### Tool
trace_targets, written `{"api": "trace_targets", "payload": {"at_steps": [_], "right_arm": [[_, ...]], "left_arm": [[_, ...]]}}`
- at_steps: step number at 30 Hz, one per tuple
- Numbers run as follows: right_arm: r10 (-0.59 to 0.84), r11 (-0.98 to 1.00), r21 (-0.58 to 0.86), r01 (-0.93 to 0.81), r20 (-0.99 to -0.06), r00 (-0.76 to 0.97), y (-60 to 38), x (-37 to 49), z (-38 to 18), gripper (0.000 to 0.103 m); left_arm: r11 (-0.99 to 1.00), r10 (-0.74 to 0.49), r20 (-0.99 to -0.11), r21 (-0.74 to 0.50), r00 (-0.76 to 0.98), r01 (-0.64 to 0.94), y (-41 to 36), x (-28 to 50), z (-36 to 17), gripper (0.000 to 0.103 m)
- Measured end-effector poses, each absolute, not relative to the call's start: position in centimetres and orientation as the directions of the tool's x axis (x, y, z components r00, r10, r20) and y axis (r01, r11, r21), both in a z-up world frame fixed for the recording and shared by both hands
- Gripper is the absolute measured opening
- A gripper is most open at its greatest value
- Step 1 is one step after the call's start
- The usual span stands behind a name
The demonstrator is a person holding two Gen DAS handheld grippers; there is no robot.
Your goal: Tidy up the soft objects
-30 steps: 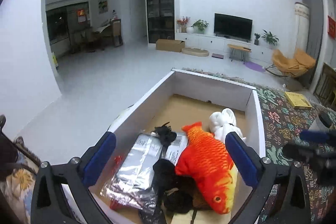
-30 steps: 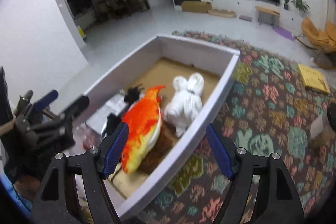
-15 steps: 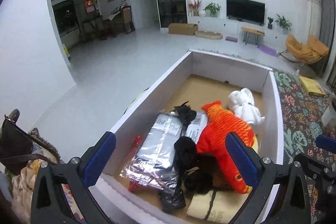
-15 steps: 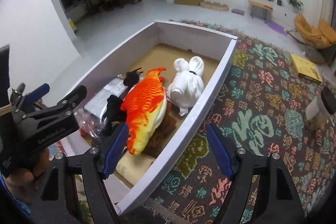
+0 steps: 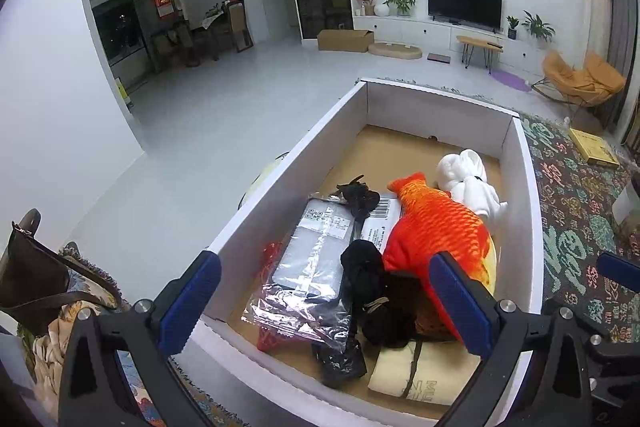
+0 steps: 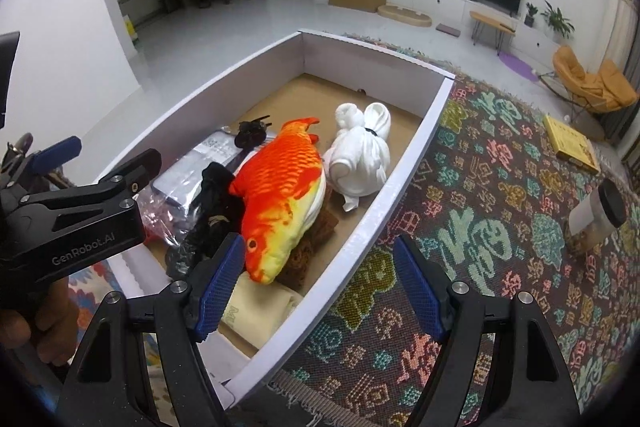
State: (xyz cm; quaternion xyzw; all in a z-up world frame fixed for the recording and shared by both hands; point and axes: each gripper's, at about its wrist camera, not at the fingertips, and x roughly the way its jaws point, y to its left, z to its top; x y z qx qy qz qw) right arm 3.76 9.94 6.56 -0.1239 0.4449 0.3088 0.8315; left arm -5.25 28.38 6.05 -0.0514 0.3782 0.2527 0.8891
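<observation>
Since a second ago you have tipped both grippers further down over the white-walled cardboard box with a brown floor, so its near wall and the cream folded cloth in the near corner have come into view; the contents themselves lie as they did. Your left gripper hangs above the near end of the box with its blue-padded jaws wide apart and nothing between them. Your right gripper straddles the box's right wall, jaws likewise apart and empty.

Inside, the orange and yellow plush fish lies lengthwise in the middle, touching the white knotted cloth bundle on its right. To its left lie black fabric pieces and a grey parcel in clear plastic wrap.

The box sits at the left edge of a dark woven rug with multicoloured patterns. On the rug lie a yellow book far right and a black-lidded clear jar. Beyond is pale glossy floor, a wall-mounted television and an orange chair.
</observation>
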Motion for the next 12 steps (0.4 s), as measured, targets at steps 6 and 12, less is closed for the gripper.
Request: {"api": "trace_targets", "payload": {"at_steps": [6, 12], "right_arm": [[0.404, 0.776, 0.068, -0.627, -0.817, 0.411, 10.04, 3.56, 6.33, 0.079], [0.406, 0.775, 0.071, -0.628, -0.817, 0.409, 10.07, 3.41, 6.12, 0.079]], "left_arm": [[0.875, 0.402, -0.695, 0.099, 0.596, -0.474, 28.02, -5.30, 6.22, 0.103], [0.882, 0.367, -0.698, 0.052, 0.615, -0.468, 28.23, -5.62, 6.24, 0.103]]}}
